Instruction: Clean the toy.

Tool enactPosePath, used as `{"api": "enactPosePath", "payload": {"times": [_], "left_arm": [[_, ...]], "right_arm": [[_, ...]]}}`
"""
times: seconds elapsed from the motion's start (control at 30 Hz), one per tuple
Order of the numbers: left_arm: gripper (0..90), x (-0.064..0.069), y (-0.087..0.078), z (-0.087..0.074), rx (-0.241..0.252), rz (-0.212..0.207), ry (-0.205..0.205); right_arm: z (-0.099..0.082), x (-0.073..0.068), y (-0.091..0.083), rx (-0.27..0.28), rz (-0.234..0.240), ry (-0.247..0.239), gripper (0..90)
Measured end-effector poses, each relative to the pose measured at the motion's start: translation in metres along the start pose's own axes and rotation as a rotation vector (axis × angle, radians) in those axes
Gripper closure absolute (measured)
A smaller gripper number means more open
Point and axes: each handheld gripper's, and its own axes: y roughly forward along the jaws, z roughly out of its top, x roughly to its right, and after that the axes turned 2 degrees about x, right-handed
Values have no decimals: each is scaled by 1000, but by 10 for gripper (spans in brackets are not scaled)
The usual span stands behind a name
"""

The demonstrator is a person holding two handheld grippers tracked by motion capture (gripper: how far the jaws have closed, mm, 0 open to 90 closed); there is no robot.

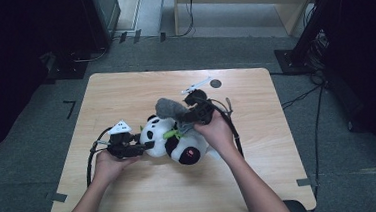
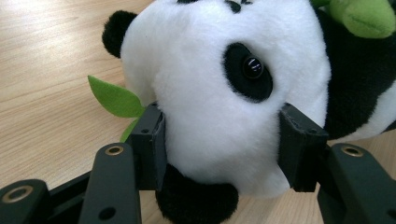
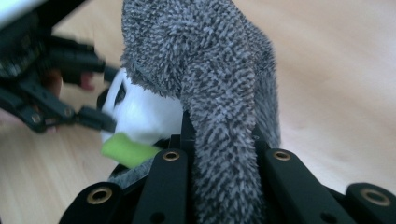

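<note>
Overhead light falls evenly on the wooden table [image 1: 125, 95], shadows soft and short; the room around it stays dark. Left gripper view is sharp on the panda toy [image 2: 224, 93]. Right gripper view is washed-out and pale, its left side motion-blurred.

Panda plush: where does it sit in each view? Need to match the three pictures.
High view: panda plush lies at table centre, between both hands.
Left gripper view: its white head spans the middle, pinched between the left gripper jaws.
Right gripper view: its face peeks out left of centre, behind the grey fuzzy cloth.
Shared landmark: the plush's green leaf.
</note>
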Motion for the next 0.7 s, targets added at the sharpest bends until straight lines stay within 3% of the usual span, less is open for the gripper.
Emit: {"api": "enactPosePath", "payload": {"times": [0.03,0.1,0.4,0.43,0.5,0.53,0.57,0.67,0.7], "left_arm": [[436,0,0,0,-4,1,0],[447,0,1,1,-1,2,-6],[461,0,2,3,2,-1,-28],[461,0,2,3,2,-2,-31],[462,0,1,3,-1,-4,-32],[462,0,1,3,-4,-5,-26],[461,0,1,3,-4,-5,-26],[460,1,1,3,-1,-7,-28],[460,1,1,3,-1,-7,-30]], "right_arm": [[-4,-4,14,-43,1,-9,785],[-5,-3,16,-40,-15,-18,786],[-11,19,9,-37,-48,4,791],[-11,21,7,-34,-62,5,791],[-12,27,0,-36,-153,-4,790],[-13,33,-2,-44,-164,16,790],[-13,33,-2,-44,-164,16,790],[-20,53,-9,-22,-113,103,787],[-20,53,-9,-22,-113,103,787]]}}
